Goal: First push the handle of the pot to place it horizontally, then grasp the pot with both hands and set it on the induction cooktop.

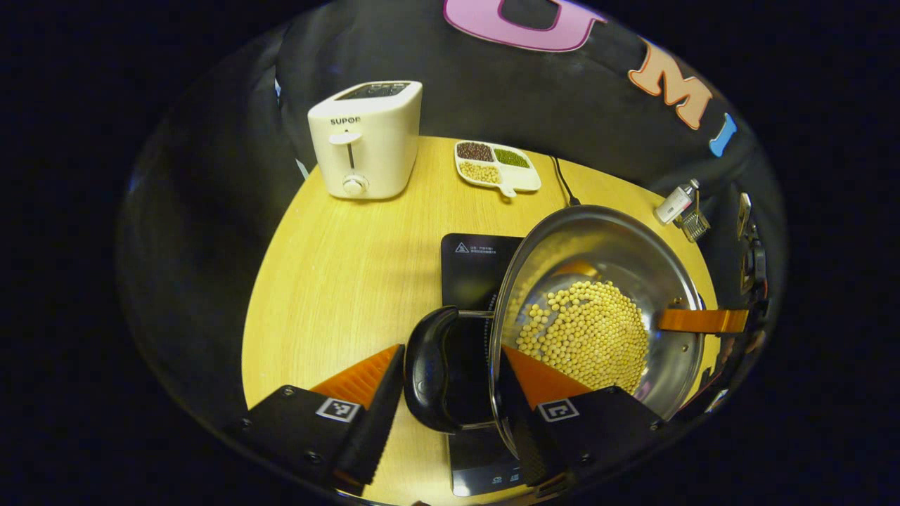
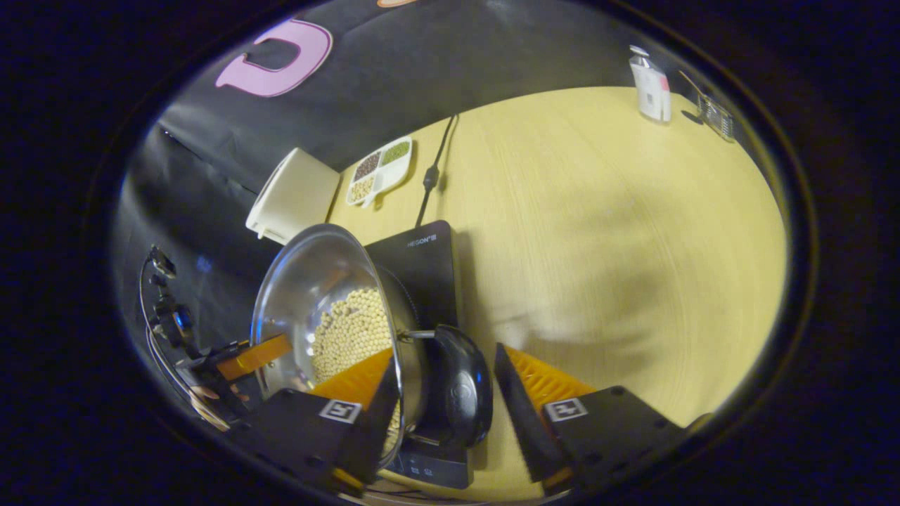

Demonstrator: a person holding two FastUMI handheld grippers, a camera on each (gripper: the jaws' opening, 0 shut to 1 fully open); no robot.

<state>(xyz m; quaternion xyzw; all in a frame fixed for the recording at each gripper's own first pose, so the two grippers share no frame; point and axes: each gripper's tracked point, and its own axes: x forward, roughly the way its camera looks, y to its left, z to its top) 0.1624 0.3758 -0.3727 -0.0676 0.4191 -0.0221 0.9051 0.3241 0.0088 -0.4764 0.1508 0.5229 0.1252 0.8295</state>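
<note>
Both views are dim overall, with the yellow wooden table (image 1: 337,281) the brightest surface and the black cloth wall (image 1: 492,91) swallowing most light. The steel pot (image 1: 605,267) catches soft glare along its rim and inner wall in the left gripper view, and a paler sheen in the right gripper view (image 2: 309,281). A broad, soft shadow lies across the table (image 2: 598,281) in the right gripper view. Fisheye bending curves the table edge and stretches things near the rim. The toaster (image 1: 365,140) is sharp in the left gripper view; in the right gripper view it looks slightly soft, and the far bottle (image 2: 650,88) smears near the edge
</note>
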